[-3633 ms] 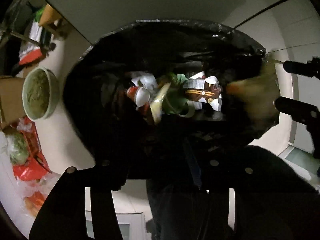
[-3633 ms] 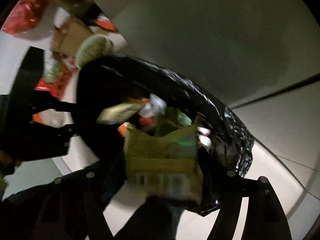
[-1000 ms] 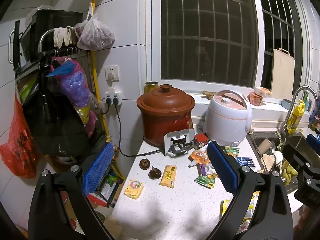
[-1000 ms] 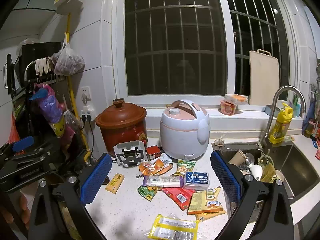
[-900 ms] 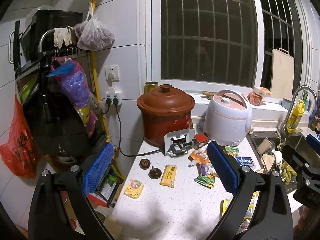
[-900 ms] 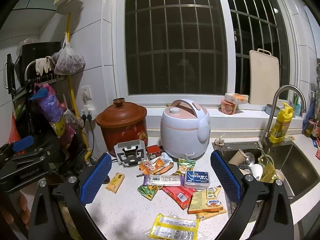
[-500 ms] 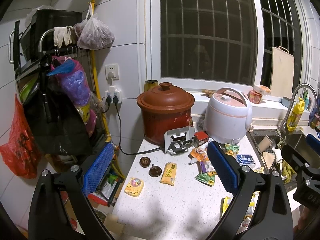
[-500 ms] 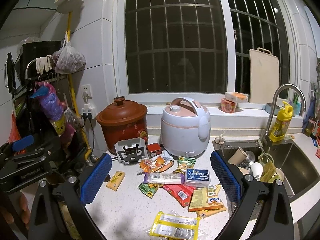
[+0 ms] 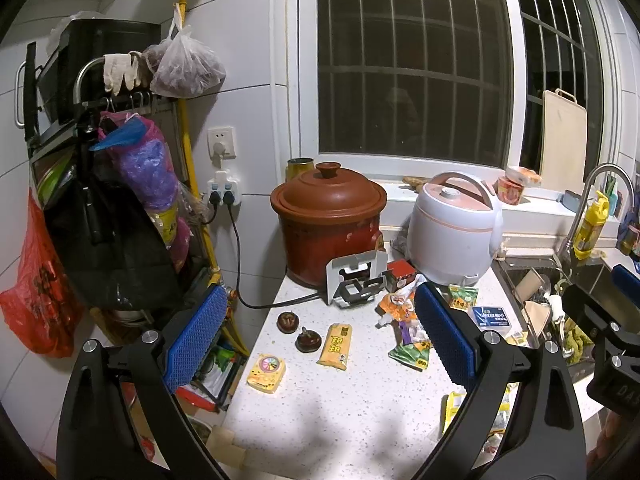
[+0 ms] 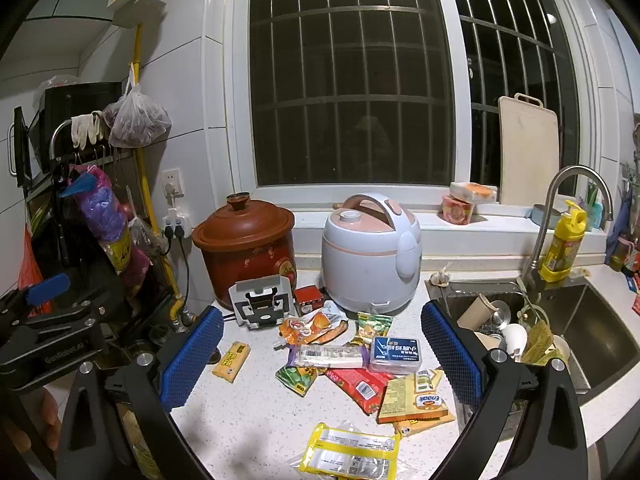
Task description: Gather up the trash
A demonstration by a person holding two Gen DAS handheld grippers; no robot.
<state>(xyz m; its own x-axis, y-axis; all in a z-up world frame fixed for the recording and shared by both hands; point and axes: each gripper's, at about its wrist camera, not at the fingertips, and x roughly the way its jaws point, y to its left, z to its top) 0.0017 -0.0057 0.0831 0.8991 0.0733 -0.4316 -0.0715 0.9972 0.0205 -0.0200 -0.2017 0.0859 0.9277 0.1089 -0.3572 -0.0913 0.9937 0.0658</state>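
Several snack wrappers lie on the white speckled counter [image 10: 256, 416]: a yellow bar wrapper [image 10: 231, 356] [image 9: 335, 340], a white and purple wrapper [image 10: 326, 357], a blue and white box [image 10: 395, 354], a red packet [image 10: 358, 388], an orange packet [image 10: 414, 398] and a clear yellow packet [image 10: 352, 452]. A small yellow pack [image 9: 266, 368] lies near the counter's left edge. My left gripper [image 9: 320, 344] is open and empty above the counter. My right gripper [image 10: 320, 356] is open and empty above the wrappers.
A brown clay pot [image 10: 246, 248], a white rice cooker [image 10: 370, 252] and a metal phone stand [image 10: 262, 304] stand at the back. A sink [image 10: 560, 328] with dishes is on the right. Bags [image 9: 120, 200] hang on a rack at left.
3.6 s ago both grippers were over a black trash bag and a yellow packet was dropping in. Now both face the counter, open and empty, drifting slightly closer over the last second.
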